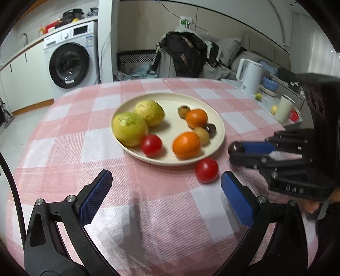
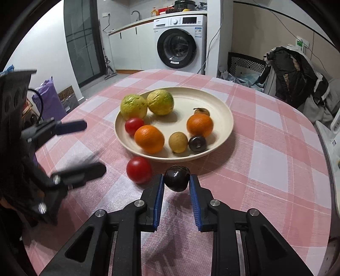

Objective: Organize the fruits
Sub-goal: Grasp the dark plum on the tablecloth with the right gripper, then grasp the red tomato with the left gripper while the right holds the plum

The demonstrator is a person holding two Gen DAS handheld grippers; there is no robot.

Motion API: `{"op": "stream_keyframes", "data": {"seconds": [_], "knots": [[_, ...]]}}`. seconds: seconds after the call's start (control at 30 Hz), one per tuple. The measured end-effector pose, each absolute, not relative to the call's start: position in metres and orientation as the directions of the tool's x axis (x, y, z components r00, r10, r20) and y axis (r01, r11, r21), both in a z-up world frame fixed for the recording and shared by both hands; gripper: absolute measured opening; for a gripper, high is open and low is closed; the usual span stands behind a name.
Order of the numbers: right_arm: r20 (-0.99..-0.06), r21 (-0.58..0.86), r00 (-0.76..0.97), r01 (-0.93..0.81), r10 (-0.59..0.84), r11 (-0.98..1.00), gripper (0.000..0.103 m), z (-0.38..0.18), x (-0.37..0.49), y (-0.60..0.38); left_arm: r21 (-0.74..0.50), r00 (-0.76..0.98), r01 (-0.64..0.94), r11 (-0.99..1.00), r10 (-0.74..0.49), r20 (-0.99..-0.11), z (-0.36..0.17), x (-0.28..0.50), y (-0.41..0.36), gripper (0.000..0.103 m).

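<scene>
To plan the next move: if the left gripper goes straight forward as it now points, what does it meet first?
Probably the cream plate, at its near rim. The left gripper is open and points at it over bare tablecloth. The loose red tomato lies right of that line, though depth is unclear.

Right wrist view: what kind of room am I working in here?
Most likely a home kitchen-laundry area: a washing machine under a counter with a sink tap, and a table with a checked cloth holding a plate of fruit.

Both wrist views look low and close across the table (image 1: pixel 63 131), sharing the plate (image 2: pixel 225 114) from adjacent sides.
</scene>
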State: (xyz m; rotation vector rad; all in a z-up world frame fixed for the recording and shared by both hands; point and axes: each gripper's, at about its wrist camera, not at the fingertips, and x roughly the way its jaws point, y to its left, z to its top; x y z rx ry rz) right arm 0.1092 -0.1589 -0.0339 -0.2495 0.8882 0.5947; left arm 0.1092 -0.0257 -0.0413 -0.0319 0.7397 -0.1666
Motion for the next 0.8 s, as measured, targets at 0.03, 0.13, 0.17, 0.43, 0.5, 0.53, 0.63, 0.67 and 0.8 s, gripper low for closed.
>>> {"op": "stream_keyframes", "data": {"seconds": [0.03, 0.13, 0.17, 0.43, 0.5, 0.53, 0.63, 0.67, 0.8], "knots": [[-0.787, 0.041, 0.484, -0.580, 0.384, 0.814, 0.025, -0.033, 0.110, -0.160, -0.085, 0.718, 0.145, 0.986, -0.164, -0.676, -0.043, 0.110, -0.028, 0.102], [-0.785, 0.037, 0.487, -0.579, 0.382, 0.815, 0.025, -0.033, 0.110, -0.160, -0.041, 0.696, 0.158, 0.987, -0.140, -0.704, -0.047, 0.112, -0.041, 0.102], [-0.784, 0.037, 0.489, -0.579, 0.382, 0.815, 0.025, -0.032, 0.109, -0.160, -0.023, 0.692, 0.158, 0.987, -0.127, -0.711, -0.049, 0.113, -0.045, 0.102], [-0.771, 0.045, 0.502, -0.570, 0.392, 0.820, 0.025, -0.025, 0.109, -0.168, 0.020, 0.670, 0.152, 0.988, -0.089, -0.737, -0.054, 0.120, -0.064, 0.100], [-0.767, 0.051, 0.504, -0.568, 0.397, 0.821, 0.025, -0.023, 0.109, -0.169, 0.016, 0.668, 0.159, 0.987, -0.095, -0.738, -0.054, 0.121, -0.067, 0.098], [-0.765, 0.056, 0.505, -0.566, 0.400, 0.822, 0.025, -0.022, 0.109, -0.171, 0.021, 0.666, 0.161, 0.987, -0.093, -0.740, -0.054, 0.122, -0.069, 0.096], [-0.763, 0.062, 0.504, -0.566, 0.405, 0.822, 0.025, -0.021, 0.110, -0.172, 0.040, 0.657, 0.169, 0.985, -0.082, -0.750, -0.056, 0.125, -0.075, 0.092], [-0.762, 0.063, 0.505, -0.566, 0.406, 0.822, 0.025, -0.021, 0.110, -0.173, 0.040, 0.652, 0.175, 0.984, -0.085, -0.754, -0.057, 0.127, -0.077, 0.088], [-0.758, 0.070, 0.505, -0.566, 0.413, 0.821, 0.025, -0.020, 0.110, -0.174, 0.018, 0.626, 0.192, 0.981, -0.109, -0.772, -0.061, 0.133, -0.082, 0.077]]}}
